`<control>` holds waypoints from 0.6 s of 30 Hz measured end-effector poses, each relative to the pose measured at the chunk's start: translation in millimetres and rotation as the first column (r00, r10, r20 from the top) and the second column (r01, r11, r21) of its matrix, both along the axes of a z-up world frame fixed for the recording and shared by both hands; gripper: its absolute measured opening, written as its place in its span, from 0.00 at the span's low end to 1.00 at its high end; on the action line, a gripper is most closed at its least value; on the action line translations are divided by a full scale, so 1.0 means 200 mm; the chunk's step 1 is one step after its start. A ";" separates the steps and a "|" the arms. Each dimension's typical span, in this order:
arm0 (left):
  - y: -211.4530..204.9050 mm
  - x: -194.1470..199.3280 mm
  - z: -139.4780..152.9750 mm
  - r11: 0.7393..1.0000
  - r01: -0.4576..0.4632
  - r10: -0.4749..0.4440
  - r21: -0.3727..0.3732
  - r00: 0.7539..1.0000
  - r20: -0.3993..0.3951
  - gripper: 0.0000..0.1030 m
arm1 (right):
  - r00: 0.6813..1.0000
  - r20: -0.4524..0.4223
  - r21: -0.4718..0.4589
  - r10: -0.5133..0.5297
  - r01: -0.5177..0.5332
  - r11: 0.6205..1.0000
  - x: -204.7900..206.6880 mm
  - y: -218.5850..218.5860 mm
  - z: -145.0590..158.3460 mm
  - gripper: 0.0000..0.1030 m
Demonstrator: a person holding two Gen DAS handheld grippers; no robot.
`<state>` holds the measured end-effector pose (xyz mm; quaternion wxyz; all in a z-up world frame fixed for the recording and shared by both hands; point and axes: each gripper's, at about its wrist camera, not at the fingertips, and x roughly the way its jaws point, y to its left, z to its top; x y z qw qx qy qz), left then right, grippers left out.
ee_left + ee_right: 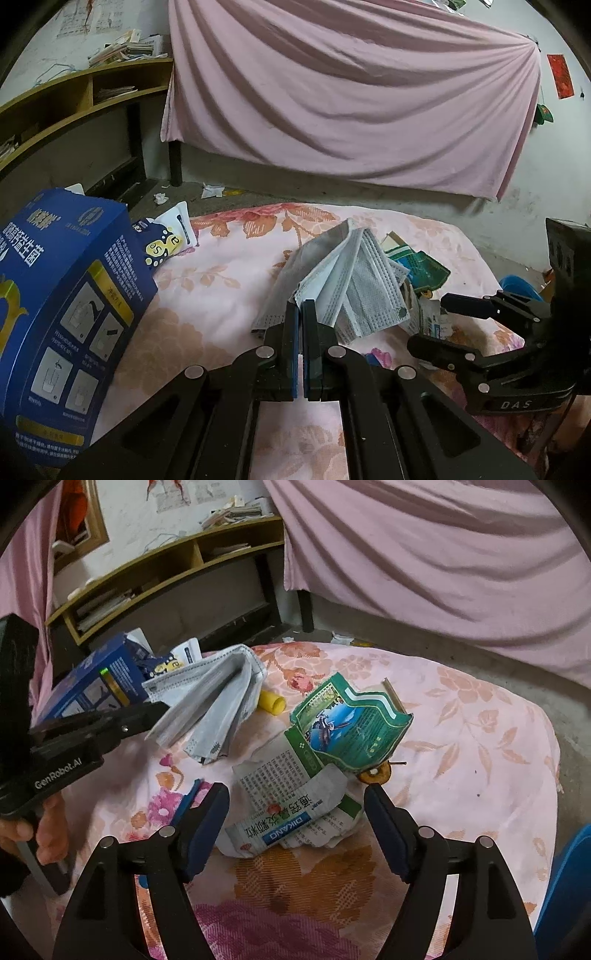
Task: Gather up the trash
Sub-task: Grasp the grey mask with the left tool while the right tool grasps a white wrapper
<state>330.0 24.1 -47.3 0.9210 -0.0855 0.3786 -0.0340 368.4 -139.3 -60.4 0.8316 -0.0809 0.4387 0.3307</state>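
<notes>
While the left tongs (300, 306) sit pinched together on the near edge of the grey face masks (351, 280), which fan away ahead and rightward, the right tongs (295, 797) gape wide with nothing held; the crumpled medicine sachet (291, 812) lies between their tips, long axis crosswise, nearest the right hand.

This is a lived-in room of a home, likely a bedroom or dorm room. A large pink sheet (351, 92) hangs draped across the back, above a bare concrete floor (236, 192) with scraps of paper. A wooden wall shelf (177, 565) holds untidy stacks of books and papers (129, 46), and printed sheets are stuck on the whitewashed wall (546, 177). In front, a pink floral cloth (461, 738) covers the surface strewn with household litter: face masks (351, 280), a blue box (70, 295), torn packaging.
</notes>
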 end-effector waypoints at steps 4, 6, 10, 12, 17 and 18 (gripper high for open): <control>-0.01 -0.04 0.01 1.000 -0.003 0.003 0.007 1.000 0.002 0.00 | 1.000 0.023 -0.007 -0.009 0.010 1.000 -0.02 -0.01 0.01 0.72; -0.01 -0.05 0.01 1.000 -0.003 0.003 0.007 1.000 -0.001 0.00 | 0.999 0.033 -0.005 -0.007 0.008 1.000 -0.03 -0.02 0.02 0.68; -0.03 -0.07 0.02 1.000 0.000 0.000 0.018 1.000 -0.003 0.00 | 0.999 0.034 -0.026 0.006 -0.005 1.000 -0.04 -0.01 0.01 0.67; -0.03 -0.08 0.02 1.000 -0.001 0.001 0.018 1.000 -0.002 0.00 | 0.999 0.032 -0.034 0.011 -0.010 0.999 -0.04 0.00 0.01 0.64; -0.03 -0.10 0.04 1.000 -0.007 0.007 0.022 1.000 0.002 0.00 | 1.000 0.013 -0.035 0.016 -0.015 0.999 -0.04 -0.01 -0.01 0.51; -0.03 -0.11 0.04 1.000 -0.007 0.007 0.022 1.000 0.002 0.00 | 1.000 0.012 -0.033 0.016 -0.015 0.999 -0.04 -0.02 -0.01 0.48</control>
